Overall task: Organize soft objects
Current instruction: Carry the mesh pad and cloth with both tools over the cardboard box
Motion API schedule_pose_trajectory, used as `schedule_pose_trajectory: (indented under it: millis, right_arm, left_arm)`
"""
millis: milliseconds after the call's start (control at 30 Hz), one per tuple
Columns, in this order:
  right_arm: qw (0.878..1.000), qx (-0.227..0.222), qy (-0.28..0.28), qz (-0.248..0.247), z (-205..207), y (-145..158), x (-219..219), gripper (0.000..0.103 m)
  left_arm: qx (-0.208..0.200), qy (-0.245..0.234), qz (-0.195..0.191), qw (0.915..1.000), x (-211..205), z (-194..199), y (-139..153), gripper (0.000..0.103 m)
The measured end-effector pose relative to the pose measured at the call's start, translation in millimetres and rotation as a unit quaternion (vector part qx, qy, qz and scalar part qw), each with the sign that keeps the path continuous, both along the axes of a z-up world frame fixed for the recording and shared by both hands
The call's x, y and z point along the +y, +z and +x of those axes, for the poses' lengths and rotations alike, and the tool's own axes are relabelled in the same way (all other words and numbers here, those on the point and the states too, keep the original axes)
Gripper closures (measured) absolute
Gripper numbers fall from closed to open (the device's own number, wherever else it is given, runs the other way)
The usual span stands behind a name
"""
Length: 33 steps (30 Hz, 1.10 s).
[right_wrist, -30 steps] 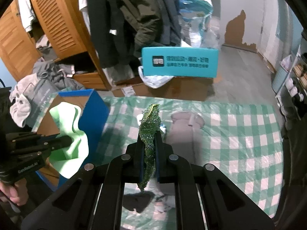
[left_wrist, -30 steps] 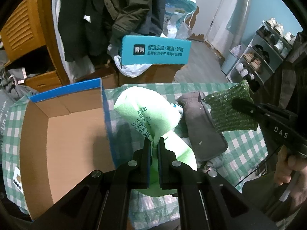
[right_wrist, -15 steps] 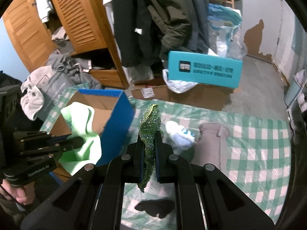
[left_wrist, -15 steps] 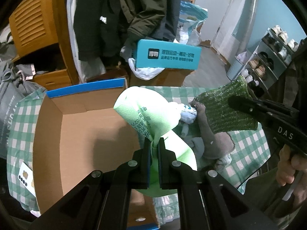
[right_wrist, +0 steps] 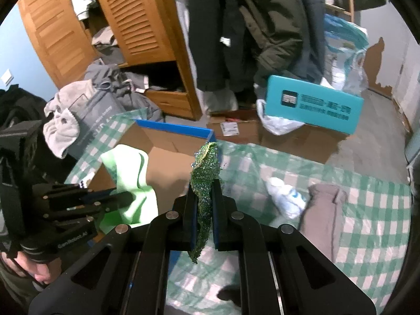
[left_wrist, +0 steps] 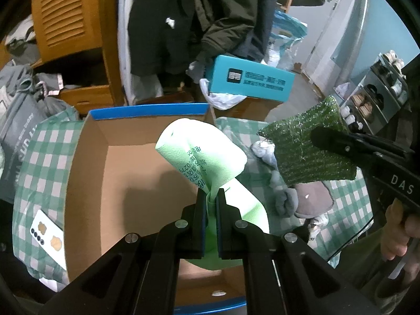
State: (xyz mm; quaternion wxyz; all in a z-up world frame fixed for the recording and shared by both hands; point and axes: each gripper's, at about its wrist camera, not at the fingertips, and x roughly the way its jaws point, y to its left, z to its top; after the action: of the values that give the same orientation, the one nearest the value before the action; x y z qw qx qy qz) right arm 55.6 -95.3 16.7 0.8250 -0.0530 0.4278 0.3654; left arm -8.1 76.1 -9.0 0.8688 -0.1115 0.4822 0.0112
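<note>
My left gripper (left_wrist: 211,197) is shut on a light green cloth (left_wrist: 202,155) and holds it above the open cardboard box (left_wrist: 126,183) with the blue rim. It also shows in the right wrist view (right_wrist: 115,197) with the green cloth (right_wrist: 131,178). My right gripper (right_wrist: 203,189) is shut on a dark green scouring pad (right_wrist: 204,168), held in the air near the box's right wall. The pad (left_wrist: 307,152) and the right gripper (left_wrist: 328,136) show at right in the left wrist view. A grey cloth (right_wrist: 323,210) and a white sock (right_wrist: 286,197) lie on the checked tablecloth (right_wrist: 372,225).
A teal box (right_wrist: 312,105) sits on cartons behind the table. Hanging coats (right_wrist: 262,26) and a wooden wardrobe (right_wrist: 126,21) stand behind. A shoe rack (left_wrist: 378,89) is at far right. A grey bag (right_wrist: 97,115) sits left of the box.
Both grippers have moved left toward the box. The green cloth now hangs over the box's inside; the scouring pad has come near the box's right wall.
</note>
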Motion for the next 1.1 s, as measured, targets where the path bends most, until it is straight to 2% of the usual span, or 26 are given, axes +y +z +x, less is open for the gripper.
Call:
schedule_pose_trajectory:
  millis: [467, 1033, 1100]
  right_arm:
    - [0.999, 0.005, 0.049, 0.002, -10.7, 3.4, 58.9, 0.095]
    - [0.995, 0.047, 0.086, -0.024, -17.8, -23.2, 99.8, 0.094]
    - [0.995, 0.051, 0.087, -0.027, -18.3, -25.3, 101.7, 0.093]
  left_arm:
    - [0.004, 0.038, -0.003, 0.9992, 46.7, -13.7, -7.7, 0.097]
    - [0.024, 0.059, 0.002, 0.998, 69.5, -18.4, -22.3, 0.097]
    - [0.028, 0.063, 0.001, 0.9976, 71.4, -17.9, -23.6, 0.087]
